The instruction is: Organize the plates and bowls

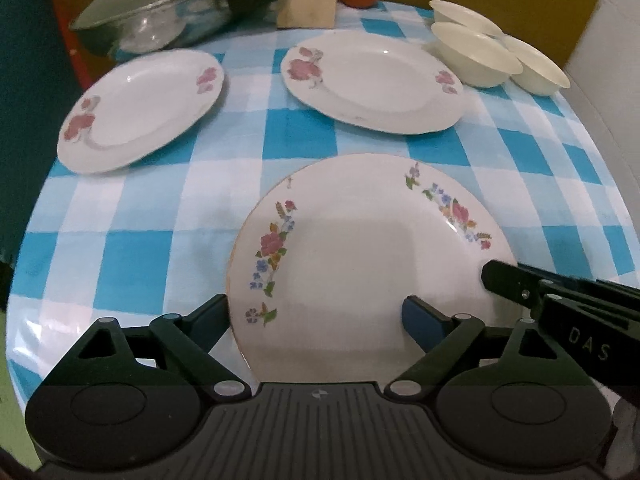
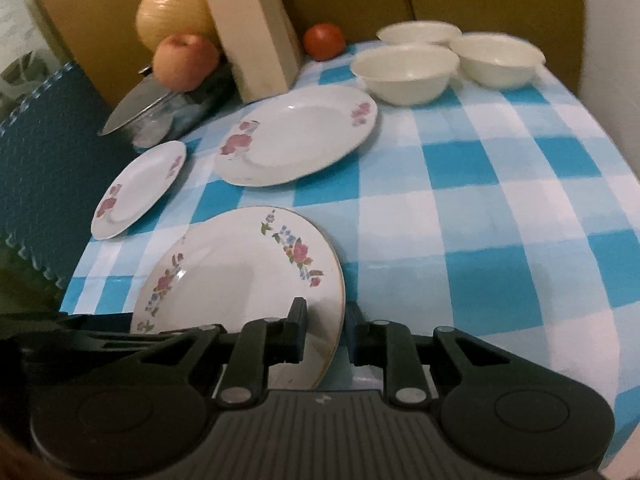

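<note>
A gold-rimmed plate with multi-coloured flowers [image 1: 360, 264] [image 2: 240, 276] lies nearest on the checked cloth. My right gripper [image 2: 326, 320] is shut on its right rim, one finger above the plate and one at the edge, and the plate looks tipped up on that side. From the left wrist view, that gripper's black finger [image 1: 504, 280] rests on the rim. My left gripper [image 1: 316, 316] is open and straddles the plate's near left edge without pressing on it. Two pink-flower plates [image 1: 140, 108] [image 1: 372, 80] lie further back. Three cream bowls [image 1: 476, 54] [image 2: 406, 72] cluster at the back right.
A glass-lidded pot [image 1: 152, 20] stands at the back left with an apple [image 2: 186, 62] and an onion [image 2: 176, 12] by it. A beige box [image 2: 256, 32] and a tomato [image 2: 324, 42] stand behind the plates. A teal mat [image 2: 48, 160] borders the table's left side.
</note>
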